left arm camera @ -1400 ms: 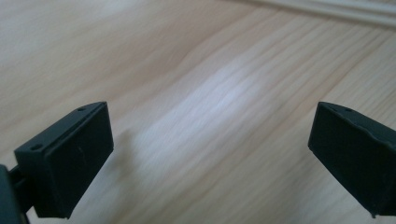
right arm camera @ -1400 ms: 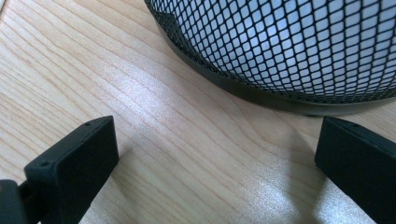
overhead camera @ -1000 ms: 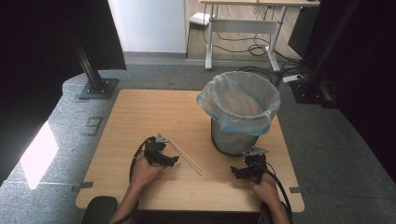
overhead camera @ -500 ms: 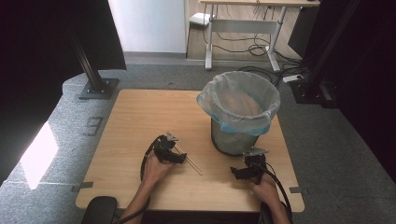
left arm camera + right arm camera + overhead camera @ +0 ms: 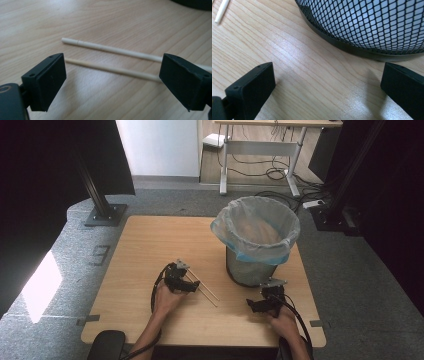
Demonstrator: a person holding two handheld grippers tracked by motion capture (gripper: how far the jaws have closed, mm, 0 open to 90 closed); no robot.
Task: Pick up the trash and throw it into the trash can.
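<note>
Two pale wooden chopsticks lie side by side on the wooden table, slanting toward the bin. My left gripper is low over their near ends and open. In the left gripper view both sticks run across the gap between the jaws of the left gripper, and the pads are clear of them. Those jaws have just been closing a little. My right gripper rests open on the table in front of the bin. Nothing sits between the jaws of the right gripper.
A black mesh waste bin lined with a clear bag stands at the table's right. Its mesh wall rises just beyond the right gripper. A chopstick tip shows at that view's top left. Grey carpet surrounds the table.
My left gripper has shifted slightly right, onto the near ends of the chopsticks. The right hand has not moved.
</note>
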